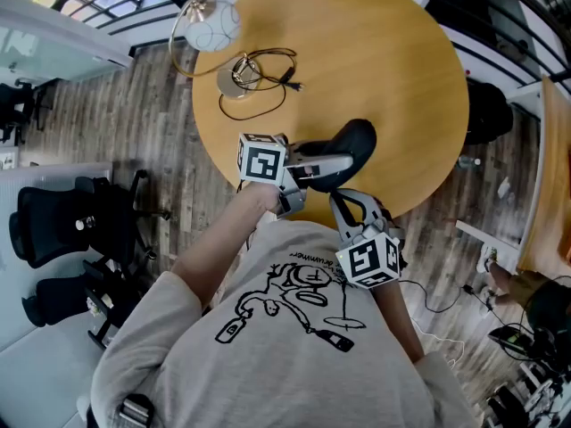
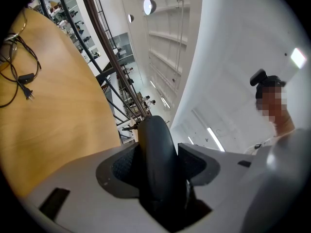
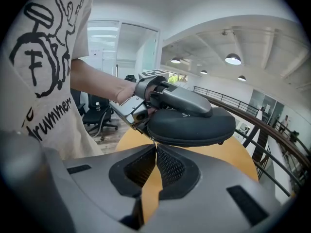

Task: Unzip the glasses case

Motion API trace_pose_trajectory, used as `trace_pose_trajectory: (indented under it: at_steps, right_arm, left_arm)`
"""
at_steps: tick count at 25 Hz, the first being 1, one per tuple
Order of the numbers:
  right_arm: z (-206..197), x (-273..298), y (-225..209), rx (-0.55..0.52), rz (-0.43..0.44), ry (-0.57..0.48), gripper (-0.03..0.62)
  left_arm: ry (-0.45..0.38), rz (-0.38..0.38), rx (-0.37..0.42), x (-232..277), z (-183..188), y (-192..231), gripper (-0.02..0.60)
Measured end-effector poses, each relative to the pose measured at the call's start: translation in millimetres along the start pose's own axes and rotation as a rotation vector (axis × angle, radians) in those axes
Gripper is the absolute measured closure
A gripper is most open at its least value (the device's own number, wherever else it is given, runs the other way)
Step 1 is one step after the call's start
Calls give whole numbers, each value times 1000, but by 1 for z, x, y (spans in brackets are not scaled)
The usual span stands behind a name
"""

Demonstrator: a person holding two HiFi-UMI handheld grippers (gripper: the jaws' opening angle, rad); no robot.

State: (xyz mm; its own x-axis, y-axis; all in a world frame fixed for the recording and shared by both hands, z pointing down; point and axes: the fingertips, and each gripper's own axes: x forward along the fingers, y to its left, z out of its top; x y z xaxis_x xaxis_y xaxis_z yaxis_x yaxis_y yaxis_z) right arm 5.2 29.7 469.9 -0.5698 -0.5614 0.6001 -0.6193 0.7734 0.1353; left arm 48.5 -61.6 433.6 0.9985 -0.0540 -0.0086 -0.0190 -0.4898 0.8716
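A round wooden table (image 1: 393,69) stands on a plank floor (image 1: 116,123); a globe lamp (image 1: 211,25) and its cable (image 1: 268,78) lie at the far side. The black glasses case (image 1: 350,145) is held over the table's near edge, above the wood; it is zipped closed, so its contents are hidden. The left gripper (image 1: 321,169) has its jaws clamped on one end of the case. The right gripper (image 3: 154,147) sits just below the case, with its jaws together and pinching the small zip pull (image 3: 153,141) at their tips.
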Motion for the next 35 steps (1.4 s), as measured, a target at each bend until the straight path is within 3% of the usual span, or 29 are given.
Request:
trace_pose_trajectory:
  at_steps: [8,16,22,25,35]
  right_arm:
    - [-4,-1,-5,26,-16,15,570]
    - [-16,1,-12,90,-39,65,569]
    - [-19,-3,-20,145,-59,79,571]
    - [-18,-1,-18,123,-58,76,571]
    - [-12,8,-9,129,7,48,552]
  left_arm:
    - [6,30,26,2,1,2,334]
    - [51,135,72,13,-3,11,333]
    - [-7,196,121,16,6,10,331]
    - [-13,197,121,16,5,10,331]
    - [-54,219,139,11,10,7,328]
